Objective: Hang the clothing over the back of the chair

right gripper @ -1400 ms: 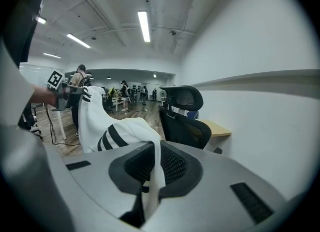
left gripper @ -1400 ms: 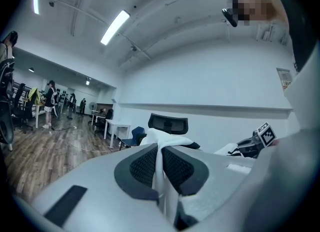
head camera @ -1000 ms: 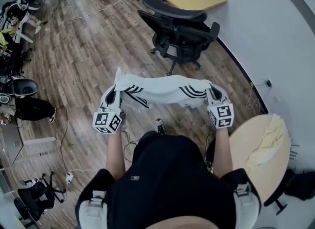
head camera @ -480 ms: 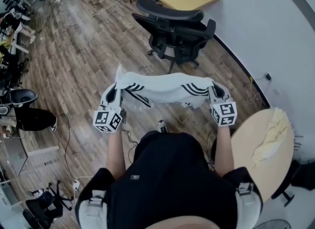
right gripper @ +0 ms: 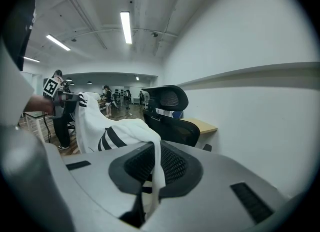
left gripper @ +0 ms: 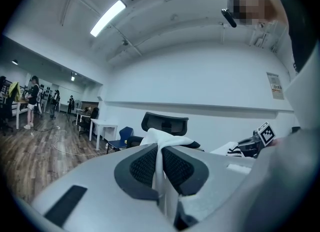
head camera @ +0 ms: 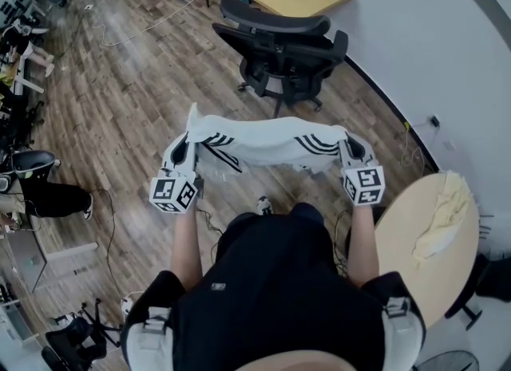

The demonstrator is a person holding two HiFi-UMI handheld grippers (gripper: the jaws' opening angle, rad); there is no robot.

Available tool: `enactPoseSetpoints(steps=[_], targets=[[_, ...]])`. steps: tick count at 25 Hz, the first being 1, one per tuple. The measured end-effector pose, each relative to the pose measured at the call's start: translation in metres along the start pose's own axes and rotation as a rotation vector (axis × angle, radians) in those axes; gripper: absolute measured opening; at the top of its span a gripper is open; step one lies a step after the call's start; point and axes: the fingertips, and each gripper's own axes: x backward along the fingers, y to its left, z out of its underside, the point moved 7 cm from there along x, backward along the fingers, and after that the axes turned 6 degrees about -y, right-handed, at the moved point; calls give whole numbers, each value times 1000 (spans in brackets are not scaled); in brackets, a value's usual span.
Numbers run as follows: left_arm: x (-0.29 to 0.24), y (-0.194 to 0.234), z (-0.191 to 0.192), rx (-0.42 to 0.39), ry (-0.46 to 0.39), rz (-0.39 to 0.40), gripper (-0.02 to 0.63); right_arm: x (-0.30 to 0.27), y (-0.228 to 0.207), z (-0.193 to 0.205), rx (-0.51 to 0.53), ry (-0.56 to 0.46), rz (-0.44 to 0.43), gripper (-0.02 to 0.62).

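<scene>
1. Clothing: black short-sleeved top (head camera: 275, 282) with pale grey shoulder patches (head camera: 152, 337).
2. Left gripper (head camera: 183, 152), right gripper (head camera: 352, 149): grey shells, black mesh-textured jaw pads (left gripper: 144, 166).
3. Each bears a white cube (head camera: 174, 192) printed with black square markers.

open floor (head camera: 136, 114), chair (head camera: 283, 46) ahead

The clothing (head camera: 267, 140), a white garment with black triple stripes near each end, is hanging in the air as a crumpled band, its two ends being pinched by the left gripper (head camera: 182, 154) and the right gripper (head camera: 350, 152), with a thin fold of cloth showing between each pair of closed jaws. The chair (head camera: 287, 46), a black office chair with a curved headrest, armrests and a wheeled base, is standing upright beyond the clothing, apart from it.
</scene>
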Motion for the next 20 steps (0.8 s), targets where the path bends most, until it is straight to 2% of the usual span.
enactPoseSetpoints(steps=[9, 20], targets=[[-13, -2, 2, -9, 0, -21, 14, -8, -22, 3, 6, 14, 9, 9], [-34, -12, -12, -9, -14, -122, 14, -54, -63, -18, 31, -16, -68, 9]])
